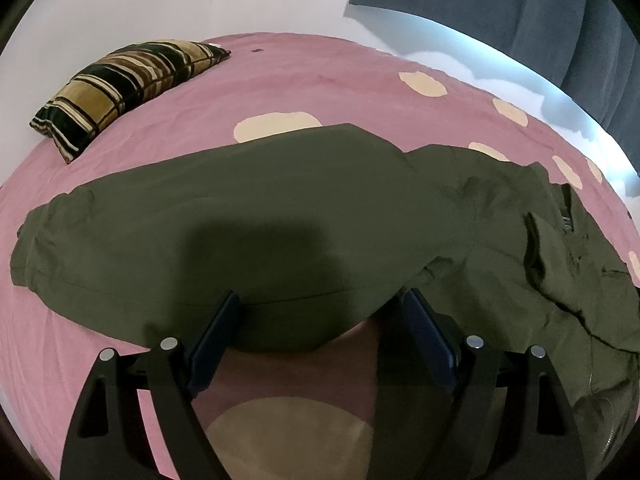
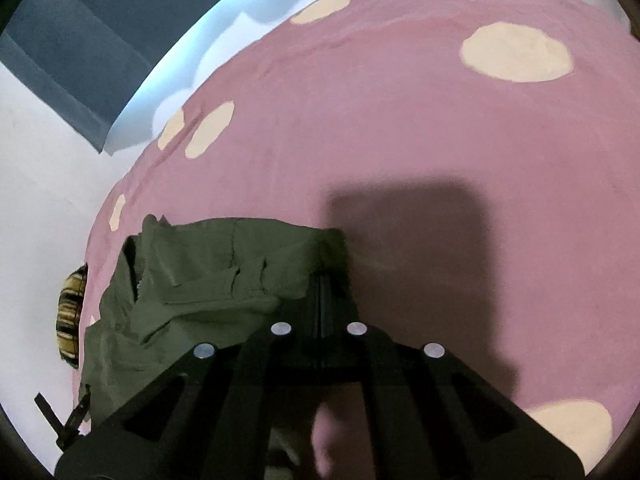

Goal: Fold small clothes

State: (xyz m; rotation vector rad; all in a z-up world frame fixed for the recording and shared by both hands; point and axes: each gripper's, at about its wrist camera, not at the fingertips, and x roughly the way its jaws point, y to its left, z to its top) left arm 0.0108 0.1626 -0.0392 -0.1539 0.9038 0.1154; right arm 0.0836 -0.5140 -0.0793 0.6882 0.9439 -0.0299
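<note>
An olive-green garment (image 1: 280, 208) lies spread across the pink bedsheet (image 1: 280, 88), its zipper side crumpled at the right. My left gripper (image 1: 320, 306) stands open just over the garment's near edge, one finger on each side of a bulge of cloth, the pads not pressing it. In the right wrist view the same garment (image 2: 192, 280) lies bunched at the lower left. My right gripper (image 2: 322, 280) is shut, its fingers together on the garment's right corner, which drapes over the fingertips.
A striped brown-and-black pillow (image 1: 120, 88) lies at the far left of the bed. The sheet has cream spots (image 2: 516, 52). A dark curtain (image 1: 500, 12) hangs beyond the bed's far edge by a white wall. Bare sheet stretches to the right of the right gripper.
</note>
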